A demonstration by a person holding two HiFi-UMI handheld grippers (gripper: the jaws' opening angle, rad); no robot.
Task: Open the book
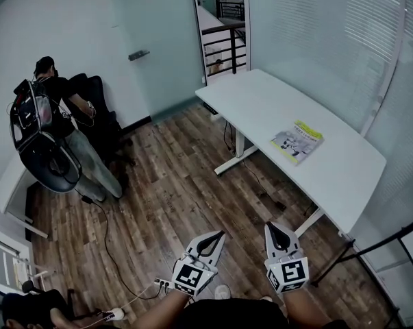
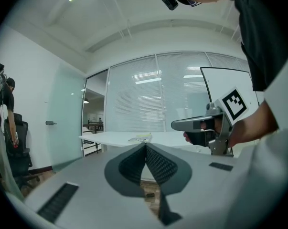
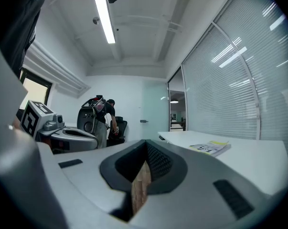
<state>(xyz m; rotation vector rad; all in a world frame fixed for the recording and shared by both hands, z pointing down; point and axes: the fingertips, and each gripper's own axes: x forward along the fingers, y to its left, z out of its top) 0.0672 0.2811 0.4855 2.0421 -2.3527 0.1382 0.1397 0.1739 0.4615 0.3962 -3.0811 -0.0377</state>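
Two grippers show lowest in the head view, side by side above the wooden floor (image 1: 165, 197): the left hand-held gripper (image 1: 217, 236) and the right hand-held gripper (image 1: 275, 227). Each has its jaws pressed together with nothing between them, and both point level toward the room ahead. A dark cable (image 1: 109, 249) trails across the boards to their left. Beyond the grippers and to the right stands a long white table (image 1: 261, 101). The book (image 1: 297, 141) lies closed and flat on it, cover up with a yellow strip along one edge. It sits toward the table's far long side, well apart from both grippers. Farther off at the left, a person (image 1: 59, 94) bends beside a dark office chair (image 1: 100, 112) against the wall. At the back, an open doorway (image 1: 223, 26) shows a dark railing.
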